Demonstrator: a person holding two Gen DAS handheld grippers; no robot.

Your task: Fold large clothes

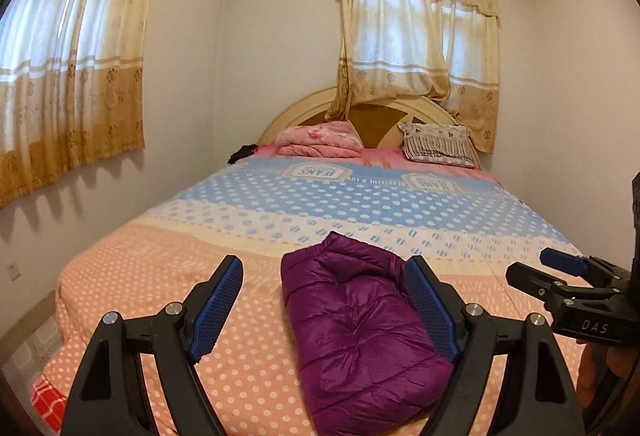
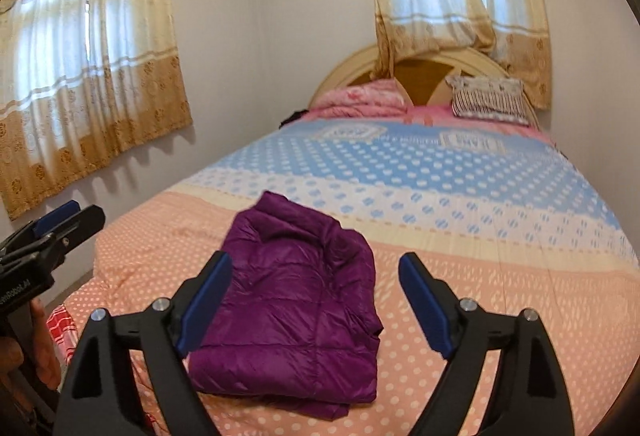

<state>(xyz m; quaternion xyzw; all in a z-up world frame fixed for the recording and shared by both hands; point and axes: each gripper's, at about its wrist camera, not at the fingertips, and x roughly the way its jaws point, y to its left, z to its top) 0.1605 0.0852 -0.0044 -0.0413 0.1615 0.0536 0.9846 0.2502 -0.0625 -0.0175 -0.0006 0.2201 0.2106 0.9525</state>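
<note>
Hovering with jaws apart and empty: left gripper (image 1: 324,296) and right gripper (image 2: 316,300), both clear of the purple puffer jacket (image 2: 296,300). Lying already folded into a compact bundle on the polka-dot bedspread (image 1: 168,268), near its foot. Likely finishing the fold; next, perhaps only tidying or setting aside. Reading "DAS" on the right gripper's body, "JEANS" upside down farther up the bedspread.

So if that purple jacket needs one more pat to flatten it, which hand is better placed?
Probably the left. Its tool is open with the jacket lying right between its fingers in its view. The right tool, also open, has the jacket off toward its left finger. Neither holds it.
</note>
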